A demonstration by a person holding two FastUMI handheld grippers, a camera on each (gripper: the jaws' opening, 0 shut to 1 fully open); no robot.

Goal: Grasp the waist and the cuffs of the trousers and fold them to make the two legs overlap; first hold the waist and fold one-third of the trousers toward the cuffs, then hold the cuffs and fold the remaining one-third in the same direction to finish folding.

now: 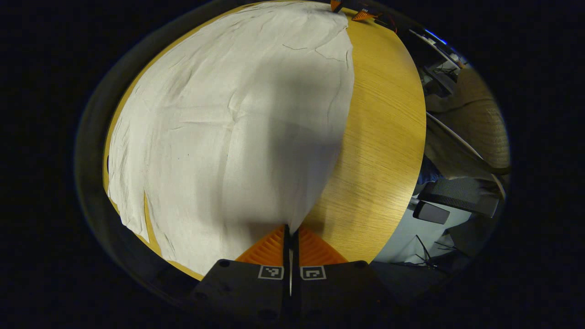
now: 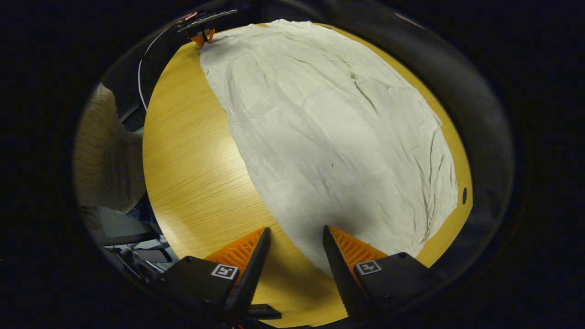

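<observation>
The pale off-white cloth trousers [image 1: 237, 123] lie spread flat and creased over most of the round light-wood table [image 1: 384, 137], reaching close to its far edge, while a broad band of bare wood runs along the table edge nearest the person. In the right gripper view the same trousers [image 2: 329, 137] cover the table [image 2: 192, 173] from its far edge down to the near edge by the fingers.

The left gripper [image 1: 290, 237] has its two fingers pressed together on the near corner of the cloth, a thin fold of fabric pinched between them and rising a little off the wood.

The right gripper [image 2: 295, 242] stands wide apart with nothing between its fingers; one finger is over bare wood, the other over the edge of the cloth.

Beyond the table edge sits a person's knitted beige sleeve [image 2: 107, 151].
</observation>
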